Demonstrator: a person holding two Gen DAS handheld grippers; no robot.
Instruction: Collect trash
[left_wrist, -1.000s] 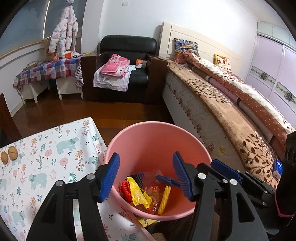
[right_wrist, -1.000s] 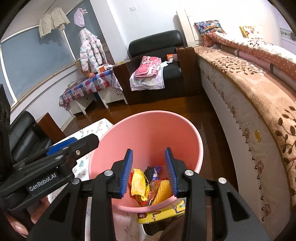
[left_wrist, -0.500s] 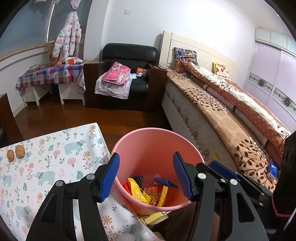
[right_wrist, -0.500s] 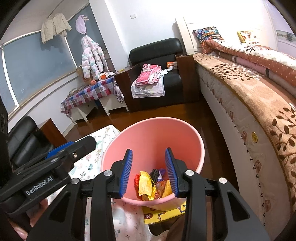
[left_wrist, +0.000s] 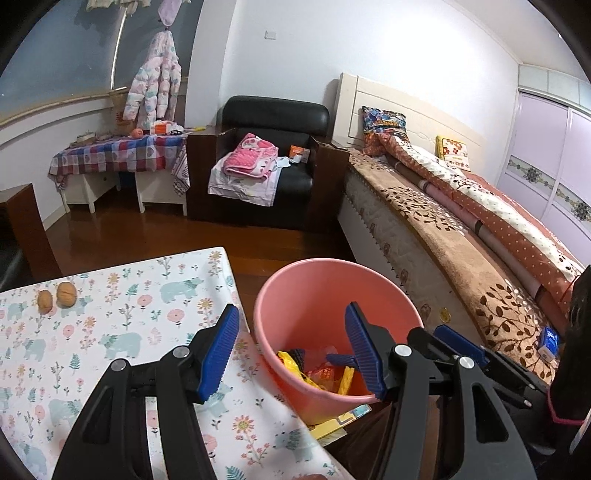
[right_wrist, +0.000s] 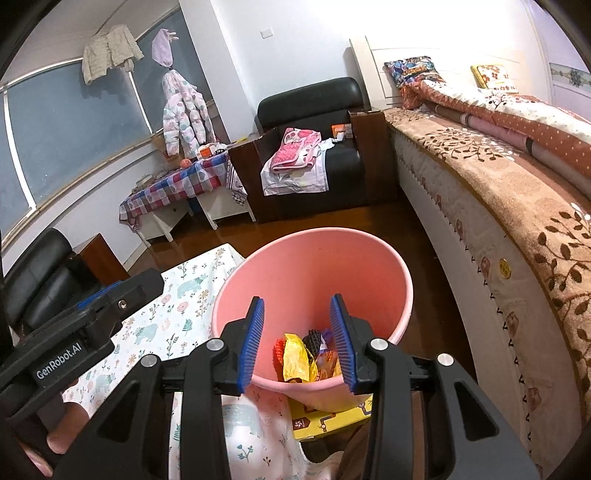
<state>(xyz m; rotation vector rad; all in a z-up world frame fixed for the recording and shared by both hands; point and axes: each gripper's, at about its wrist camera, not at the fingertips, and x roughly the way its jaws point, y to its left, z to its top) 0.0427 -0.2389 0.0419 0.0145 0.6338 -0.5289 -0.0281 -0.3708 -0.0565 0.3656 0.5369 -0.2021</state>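
This is a bedroom in a home. A wide bed (left_wrist: 461, 236) with a white headboard, patterned pillows and a brown leafy blanket runs along the right side. A black armchair (left_wrist: 275, 162) in the corner carries folded pink bedding. A puffy child's jacket (left_wrist: 153, 92) hangs by the dark curved window, above a low side table under a checked cloth (left_wrist: 118, 157). Lilac wardrobe doors (left_wrist: 546, 155) stand beyond the bed. The floor (left_wrist: 122, 236) is polished dark wood, and the near worktop (left_wrist: 110, 332) wears a cloth printed with bears and flowers.
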